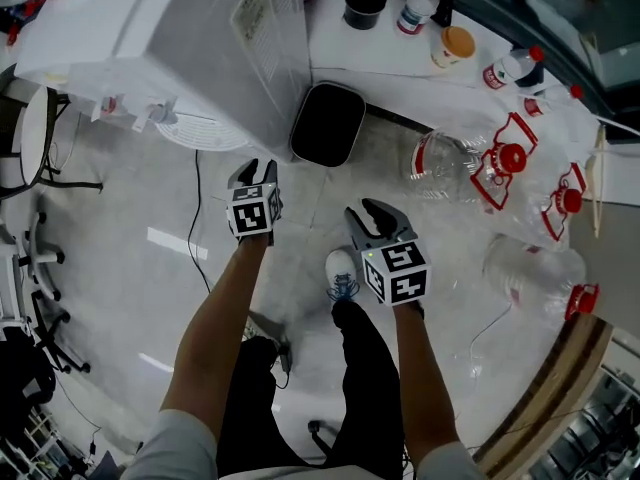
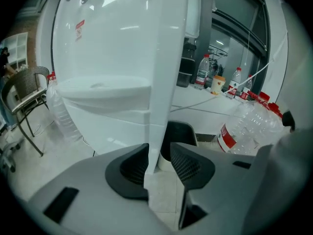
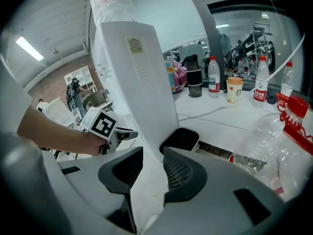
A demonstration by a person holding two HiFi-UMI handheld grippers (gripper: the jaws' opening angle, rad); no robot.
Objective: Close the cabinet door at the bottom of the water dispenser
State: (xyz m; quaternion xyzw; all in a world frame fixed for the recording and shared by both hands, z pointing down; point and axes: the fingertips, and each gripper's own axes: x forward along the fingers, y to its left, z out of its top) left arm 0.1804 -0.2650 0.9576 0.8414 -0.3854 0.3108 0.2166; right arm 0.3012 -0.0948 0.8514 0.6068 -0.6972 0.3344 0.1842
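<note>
Bearing illegible sticker (image 3: 135, 45), water dispenser (image 3: 142, 92)

**A:** What's the person wearing, from the head view?

**B:** Light grey short sleeves (image 1: 185, 446), black trousers (image 1: 372, 388) and a white sneaker (image 1: 342, 271) with blue laces at its 6 o'clock end.

**A:** And the tools?

**B:** Same build on both. The left gripper (image 1: 255, 171) and right gripper (image 1: 380, 215) have black jaws. Each has a white cube (image 1: 251, 211) with black square markers at its 6 o'clock. Up close the bodies are pale grey plastic. The pads (image 2: 133, 166) are black, finely ribbed, and sit in rounded black housings. There's a black rectangular slot (image 2: 61, 202) at 8 o'clock in the left gripper view, and another at 4 o'clock in the right gripper view.
</note>
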